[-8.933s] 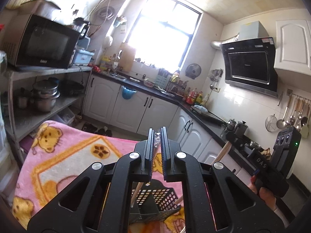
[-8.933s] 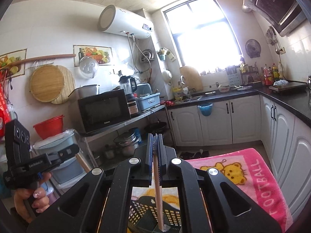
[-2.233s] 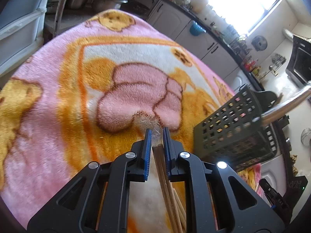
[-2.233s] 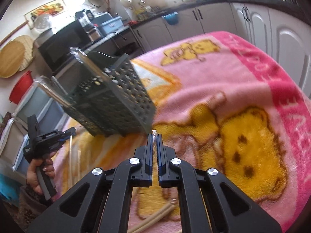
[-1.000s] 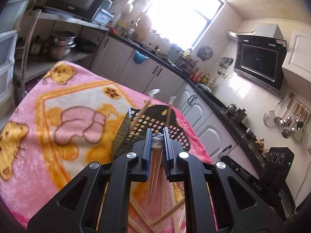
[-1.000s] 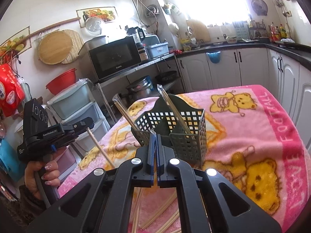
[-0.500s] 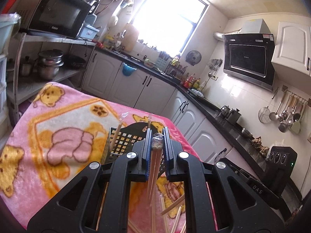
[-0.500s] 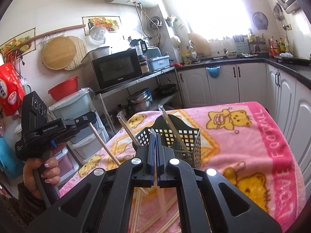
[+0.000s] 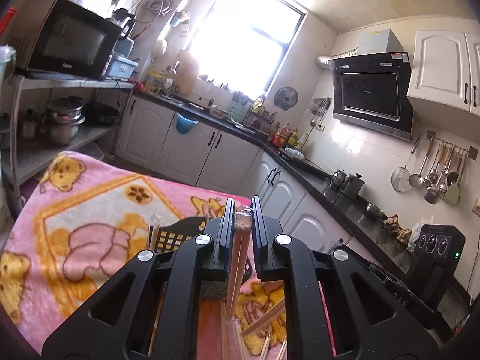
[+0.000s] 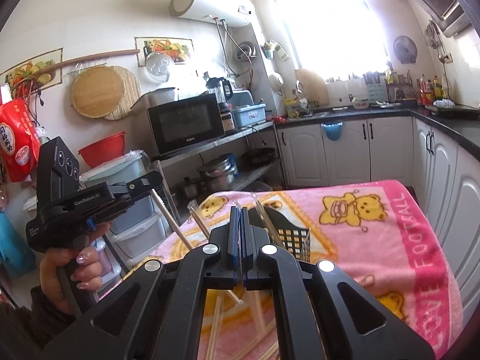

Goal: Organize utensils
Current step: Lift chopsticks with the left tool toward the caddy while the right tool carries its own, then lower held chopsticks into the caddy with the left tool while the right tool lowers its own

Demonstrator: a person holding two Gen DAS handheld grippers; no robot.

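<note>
My left gripper (image 9: 242,213) is shut on a clear-wrapped pair of wooden chopsticks (image 9: 237,270) that hangs down between its jaws. In the right wrist view the same left gripper (image 10: 150,184) is held by a hand, with the chopsticks (image 10: 172,223) slanting down toward the table. My right gripper (image 10: 239,210) is shut, and only a thin clear strip of wrapper shows between its pads. The black mesh utensil basket (image 10: 292,237) (image 9: 171,237) stands just beyond both grippers with two wrapped chopstick pairs (image 10: 198,219) leaning in it. Several loose chopsticks (image 9: 264,315) lie on the blanket below.
A pink bear-print blanket (image 10: 390,240) covers the table. A metal shelf with a microwave (image 10: 186,126) and pots (image 9: 63,120) stands to the left, with plastic drawers (image 10: 132,219) beside it. White cabinets (image 9: 192,150) and a dark counter run along the far wall and the right.
Both grippers have risen above the table and tilted up. The basket and blanket have sunk lower in both views. The left gripper still carries its chopsticks.
</note>
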